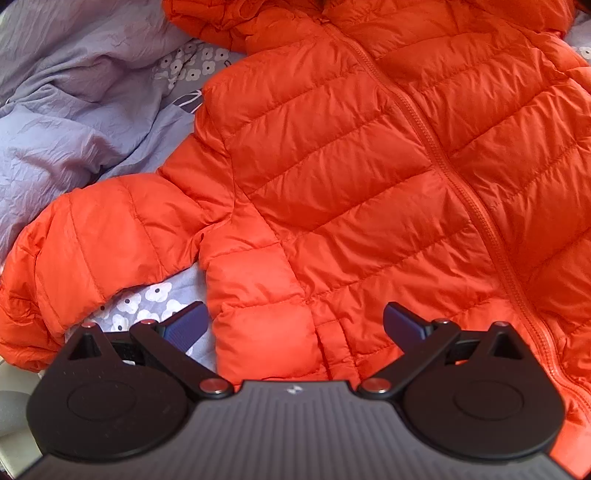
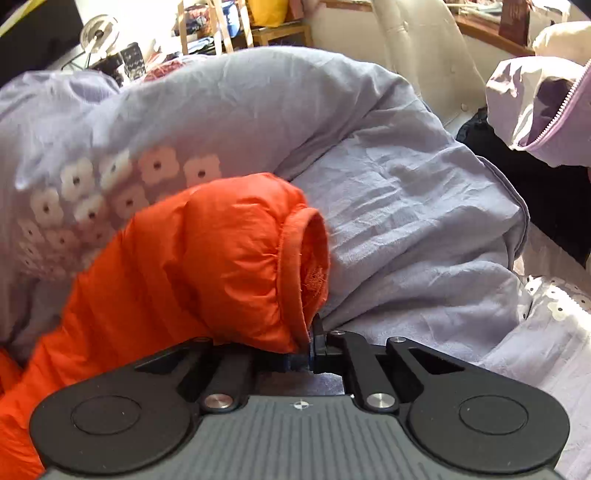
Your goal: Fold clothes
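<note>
An orange quilted puffer jacket (image 1: 351,177) lies zipped, front up, across the bed, with one sleeve (image 1: 96,236) bent toward the lower left. My left gripper (image 1: 293,325) hovers open over the jacket's hem corner, one blue pad (image 1: 186,325) over the bedsheet, the other over the jacket, nothing pinched. In the right wrist view the jacket's other sleeve (image 2: 207,258) is lifted off the bed, and my right gripper (image 2: 308,347) is shut on the edge of its cuff (image 2: 310,254). The fingertips are mostly hidden by the fabric.
A crumpled lilac duvet (image 1: 62,122) with white flower print (image 2: 110,192) bunches beside the jacket. A pale lilac zipped garment (image 2: 546,107) and dark clothing (image 2: 524,177) lie at the right. A cluttered table with a wooden rack (image 2: 221,26) stands behind the bed.
</note>
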A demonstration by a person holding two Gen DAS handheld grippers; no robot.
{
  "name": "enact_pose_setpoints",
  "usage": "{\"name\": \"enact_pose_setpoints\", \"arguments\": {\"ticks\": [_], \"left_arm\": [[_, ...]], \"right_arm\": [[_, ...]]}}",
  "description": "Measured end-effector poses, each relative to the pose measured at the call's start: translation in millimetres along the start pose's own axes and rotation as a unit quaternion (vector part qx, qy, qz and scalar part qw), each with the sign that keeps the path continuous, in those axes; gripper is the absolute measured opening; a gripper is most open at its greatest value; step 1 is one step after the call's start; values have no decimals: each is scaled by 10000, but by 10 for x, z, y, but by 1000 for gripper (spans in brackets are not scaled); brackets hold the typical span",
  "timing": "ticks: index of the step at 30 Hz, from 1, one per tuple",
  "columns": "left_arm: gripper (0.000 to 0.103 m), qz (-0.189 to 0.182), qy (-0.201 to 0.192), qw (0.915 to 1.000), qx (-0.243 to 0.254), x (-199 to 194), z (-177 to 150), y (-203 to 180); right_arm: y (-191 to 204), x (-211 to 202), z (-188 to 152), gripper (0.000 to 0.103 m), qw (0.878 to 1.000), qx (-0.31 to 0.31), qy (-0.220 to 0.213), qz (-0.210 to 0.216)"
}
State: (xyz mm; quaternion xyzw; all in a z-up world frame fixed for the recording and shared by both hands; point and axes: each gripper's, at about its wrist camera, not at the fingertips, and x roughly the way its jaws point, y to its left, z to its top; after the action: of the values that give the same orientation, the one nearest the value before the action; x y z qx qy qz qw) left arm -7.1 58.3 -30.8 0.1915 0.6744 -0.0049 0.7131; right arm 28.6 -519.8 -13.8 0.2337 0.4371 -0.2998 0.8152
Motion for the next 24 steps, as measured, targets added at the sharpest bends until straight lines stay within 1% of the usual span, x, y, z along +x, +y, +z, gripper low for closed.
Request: {"name": "enact_pose_setpoints", "arguments": {"ticks": [1, 2, 5, 6, 7, 8, 9, 10, 11, 13, 15, 16, 17, 18, 20, 22, 24], "left_arm": [[102, 1, 19, 10000, -10, 22, 5, 14], [102, 3, 38, 10000, -20, 44, 10, 27], [102, -11, 67, 9999, -76, 85, 11, 58], [102, -34, 64, 9999, -99, 89, 4, 70], [102, -53, 38, 9999, -126, 80, -11, 82], [102, -72, 11, 9999, -154, 71, -27, 94], [102, -90, -16, 9998, -181, 62, -43, 107], [102, -87, -46, 9997, -212, 53, -63, 128], [102, -80, -65, 9996, -251, 50, -84, 158], [102, -59, -80, 9994, -334, 55, -121, 227], [102, -36, -82, 9991, -420, 76, -145, 305], [102, -18, -107, 9989, -448, 84, -156, 338], [102, 0, -132, 9988, -475, 91, -167, 370], [102, 20, -157, 9987, -492, 97, -177, 394], [102, 37, -198, 9983, -541, 107, -199, 440], [102, 6, -213, 9978, -622, 113, -228, 483], [102, -34, -257, 9972, -702, 99, -278, 528]], "right_arm": [[-20, -105, 48, 10, 9999, -15, -44, -92], [-107, -211, 119, 10, 9998, 171, -79, -72], [-509, -410, 352, 10, 9943, 1055, -139, -10], [-621, -391, 413, 12, 9922, 1230, -135, -168], [-709, -311, 463, 19, 9910, 1266, -57, -436], [-752, -177, 479, 25, 9901, 1202, 106, -719], [-762, -23, 439, 44, 9892, 1038, 353, -972], [-711, 146, 360, 56, 9875, 771, 686, -1191], [-605, 213, 250, 68, 9864, 447, 723, -1407], [-372, 292, 18, 68, 9808, -222, 628, -1833], [-155, 165, -111, 68, 9712, -718, 386, -2241], [-52, 40, -157, 68, 9679, -900, 257, -2331], [57, -125, -207, 68, 9692, -1087, 83, -2208], [178, -304, -260, 68, 9735, -1266, -82, -1901], [488, -615, -402, 68, 9799, -1680, -188, -1055], [870, -786, -568, 68, 9765, -2128, -228, -255], [1234, -691, -705, 68, 9687, -2475, -124, 141]]}}
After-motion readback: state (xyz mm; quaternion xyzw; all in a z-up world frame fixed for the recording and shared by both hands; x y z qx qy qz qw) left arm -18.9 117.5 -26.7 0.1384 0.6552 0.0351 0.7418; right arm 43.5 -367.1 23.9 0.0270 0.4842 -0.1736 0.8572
